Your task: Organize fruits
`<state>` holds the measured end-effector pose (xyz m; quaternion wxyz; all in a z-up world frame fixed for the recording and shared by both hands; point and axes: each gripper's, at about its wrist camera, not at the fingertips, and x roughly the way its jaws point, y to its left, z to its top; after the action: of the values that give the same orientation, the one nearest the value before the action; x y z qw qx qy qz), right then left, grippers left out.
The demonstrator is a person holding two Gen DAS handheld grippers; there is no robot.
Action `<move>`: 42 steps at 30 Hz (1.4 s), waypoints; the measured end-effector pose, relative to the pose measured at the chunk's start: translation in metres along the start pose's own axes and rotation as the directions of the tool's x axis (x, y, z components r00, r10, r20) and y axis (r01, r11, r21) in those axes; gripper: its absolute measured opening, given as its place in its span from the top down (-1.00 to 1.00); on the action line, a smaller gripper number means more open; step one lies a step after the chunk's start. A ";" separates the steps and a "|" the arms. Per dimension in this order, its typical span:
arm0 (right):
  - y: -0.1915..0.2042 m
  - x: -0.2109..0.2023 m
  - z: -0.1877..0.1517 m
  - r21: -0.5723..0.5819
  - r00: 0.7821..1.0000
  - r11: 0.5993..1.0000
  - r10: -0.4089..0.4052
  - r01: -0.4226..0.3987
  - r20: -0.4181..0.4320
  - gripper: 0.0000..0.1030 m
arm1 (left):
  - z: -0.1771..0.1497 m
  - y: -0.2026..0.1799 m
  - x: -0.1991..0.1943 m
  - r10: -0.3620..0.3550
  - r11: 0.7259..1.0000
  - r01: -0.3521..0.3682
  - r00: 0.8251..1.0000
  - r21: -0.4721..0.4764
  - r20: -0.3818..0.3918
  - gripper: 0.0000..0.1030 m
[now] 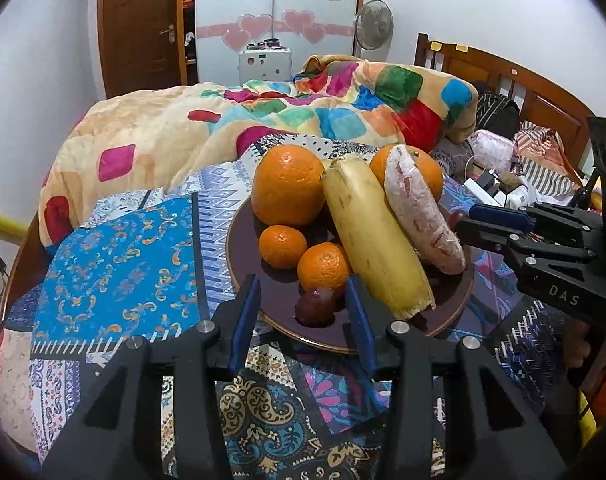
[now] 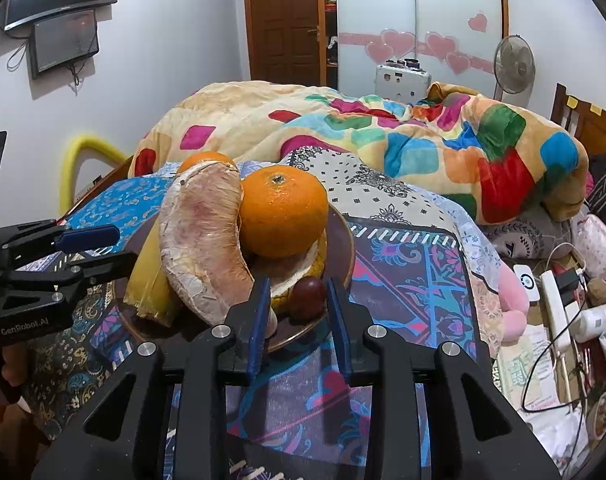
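Observation:
A dark purple plate (image 1: 239, 256) (image 2: 345, 240) on the bed holds two big oranges (image 1: 289, 188) (image 2: 283, 216), two small mandarins (image 1: 283, 246), a yellow rind slice (image 1: 373, 236) and a pinkish pomelo segment (image 1: 421, 216) (image 2: 203, 240). My left gripper (image 1: 303, 304) is open at the plate's near rim. A small dark red fruit (image 1: 315, 306) rests on the plate between its blue pads, with gaps on both sides. My right gripper (image 2: 299, 300) is open around a second dark red fruit (image 2: 307, 298), with a gap at the left pad. Each gripper (image 1: 469, 220) (image 2: 125, 246) shows in the other's view.
A patchwork bedspread (image 1: 119, 248) lies under the plate, and a bunched colourful blanket (image 1: 343, 120) sits behind it. Chargers, cables and a power strip (image 2: 555, 304) clutter the bed to the right. A wooden headboard (image 1: 523, 80), a fan (image 1: 373, 24) and a wardrobe stand beyond.

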<state>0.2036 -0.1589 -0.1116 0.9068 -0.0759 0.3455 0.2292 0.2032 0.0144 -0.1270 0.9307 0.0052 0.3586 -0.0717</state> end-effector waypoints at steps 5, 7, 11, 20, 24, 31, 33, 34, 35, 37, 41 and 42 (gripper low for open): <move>0.002 -0.030 0.005 0.006 0.998 1.000 -0.007 0.006 0.056 0.49 | 0.005 -0.002 -0.038 0.004 0.999 -0.002 0.997 -0.032 0.075 0.15; 0.005 -0.052 0.009 0.011 0.995 1.000 0.000 -0.001 0.097 0.49 | 0.008 -0.007 -0.064 0.014 0.999 -0.010 0.992 -0.032 0.125 0.15; 0.016 -0.101 0.017 0.010 0.980 1.000 0.006 -0.009 0.198 0.49 | 0.011 -0.019 -0.118 0.040 0.999 -0.033 0.971 -0.035 0.237 0.15; 0.051 -0.213 0.011 0.006 0.904 1.000 -0.001 -0.002 0.427 0.29 | 0.001 -0.054 -0.234 0.076 0.997 -0.069 0.890 -0.033 0.449 0.05; 0.066 -0.248 0.000 0.017 0.868 1.000 -0.014 0.006 0.497 0.03 | -0.011 -0.062 -0.267 0.075 0.997 -0.065 0.865 -0.038 0.497 -0.13; 0.081 -0.273 -0.017 0.042 0.826 0.998 -0.058 0.042 0.561 -0.67 | -0.031 -0.074 -0.300 0.079 0.997 -0.077 0.841 -0.027 0.535 -0.72; 0.084 -0.276 -0.021 0.046 0.820 0.998 -0.067 0.049 0.568 -0.74 | -0.035 -0.075 -0.305 0.084 0.996 -0.079 0.839 -0.033 0.538 -0.78; 0.084 -0.276 -0.022 0.045 0.819 0.998 -0.070 0.053 0.570 -0.82 | -0.037 -0.077 -0.307 0.087 0.996 -0.082 0.838 -0.034 0.539 -0.83; 0.086 -0.277 -0.023 0.046 0.815 0.997 -0.077 0.061 0.574 -0.92 | -0.039 -0.078 -0.308 0.091 0.996 -0.086 0.837 -0.035 0.540 -0.87; 0.088 -0.279 -0.025 0.049 0.807 0.995 -0.096 0.083 0.583 -1.00 | -0.042 -0.080 -0.309 0.097 0.995 -0.093 0.834 -0.036 0.544 -0.90; 0.092 -0.282 -0.029 0.041 0.803 0.994 -0.104 0.099 0.587 -1.00 | -0.046 -0.080 -0.310 0.103 0.994 -0.096 0.831 -0.042 0.546 -0.94; 0.092 -0.281 -0.030 0.040 0.805 0.995 -0.100 0.094 0.585 -1.00 | -0.046 -0.080 -0.310 0.104 0.994 -0.096 0.831 -0.042 0.546 -0.94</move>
<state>-0.0418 -0.1885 0.0538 0.9800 -0.0149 0.0458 0.1931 -0.0659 -0.0219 0.0494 0.9968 -0.0028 0.0772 -0.0190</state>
